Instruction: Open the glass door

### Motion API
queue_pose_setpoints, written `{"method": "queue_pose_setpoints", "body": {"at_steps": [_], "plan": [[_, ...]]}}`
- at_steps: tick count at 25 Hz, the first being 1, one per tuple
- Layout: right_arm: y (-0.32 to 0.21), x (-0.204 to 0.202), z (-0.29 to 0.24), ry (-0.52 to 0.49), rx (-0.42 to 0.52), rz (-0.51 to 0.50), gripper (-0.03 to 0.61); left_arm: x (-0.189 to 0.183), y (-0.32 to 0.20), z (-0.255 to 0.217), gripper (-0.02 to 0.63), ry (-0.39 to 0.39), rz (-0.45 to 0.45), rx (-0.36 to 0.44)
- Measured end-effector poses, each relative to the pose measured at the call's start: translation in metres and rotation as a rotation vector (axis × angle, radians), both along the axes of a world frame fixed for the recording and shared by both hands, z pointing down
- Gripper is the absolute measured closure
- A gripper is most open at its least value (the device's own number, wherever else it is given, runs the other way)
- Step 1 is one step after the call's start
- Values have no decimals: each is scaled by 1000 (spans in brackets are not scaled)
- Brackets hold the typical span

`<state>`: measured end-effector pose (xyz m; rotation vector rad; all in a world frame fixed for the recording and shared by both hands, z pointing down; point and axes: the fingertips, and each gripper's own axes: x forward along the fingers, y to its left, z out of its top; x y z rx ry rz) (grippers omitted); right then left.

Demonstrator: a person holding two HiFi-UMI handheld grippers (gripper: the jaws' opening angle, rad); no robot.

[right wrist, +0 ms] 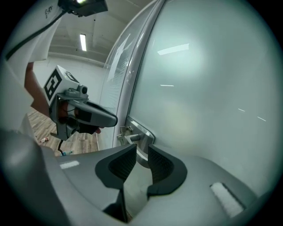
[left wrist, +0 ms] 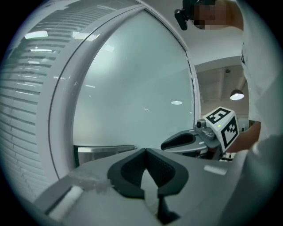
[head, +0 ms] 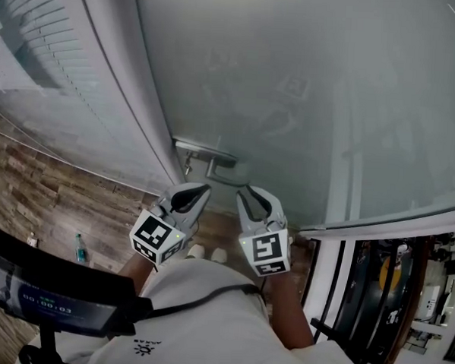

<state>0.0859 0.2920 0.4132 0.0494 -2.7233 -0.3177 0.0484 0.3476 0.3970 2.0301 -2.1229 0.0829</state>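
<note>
Head view, looking steeply down: the frosted glass door (head: 308, 90) fills the picture from 11 round to 3 o'clock, shut against its white frame (head: 134, 81), which curves down from 12 o'clock towards the centre; slatted blinds (head: 44, 46) lie beyond the frame at 10 o'clock, and a wooden floor (head: 52, 191) spreads at 9 o'clock; the person's white shirt (head: 205, 313) takes up 6 o'clock, with a dark screen (head: 46, 297) at 8 o'clock; the left gripper (head: 196, 191) and the right gripper (head: 248, 194) sit side by side just below centre, both pointing up at the door, the metal handle (head: 206, 155) just beyond their tips at 12 o'clock from them; a small bottle (head: 80, 247) stands on the floor at 8 o'clock. Left gripper view: its dark fingers (left wrist: 132, 170) meet at the tips with nothing between them; the door's metal plate shows at 9 o'clock of them. Right gripper view: its fingers (right wrist: 161, 165) stand a little apart, with a narrow gap; the handle and its plate show just ahead through that gap at 12 o'clock, and neither pad presses on the handle.
</note>
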Motion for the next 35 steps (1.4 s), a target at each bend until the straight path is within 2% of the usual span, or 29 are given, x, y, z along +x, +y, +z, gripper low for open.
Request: {"method": "queue_pose_setpoints", "body": {"at_steps": [4,6,12,16,19,20,22,23,28,35], "plan": [[-1,-9,4,25,35,-51,444,-1,-2,-3,609,-7,-13,0],[1,-15,8,52,81,-85,390,-4,-1,-3,609,-10,-25,1],[0,-31,38,175,352,-153,295,-11,4,0,609,-9,-61,-9],[-2,-38,57,222,489,-165,293,-15,9,1,609,-11,-85,-10],[0,-43,67,235,543,-165,294,-18,14,2,609,-11,-100,-15],[-1,-44,69,232,561,-156,308,-19,15,2,609,-10,-105,-17],[-5,-46,68,211,597,-121,385,-20,18,3,609,-9,-114,-18],[-7,-47,67,199,603,-108,418,-20,19,3,609,-9,-118,-19],[-8,-49,65,162,565,-96,413,-19,22,5,609,-10,-126,-25],[-7,-50,67,96,436,-82,408,-9,23,6,609,-6,-114,-27]]}}
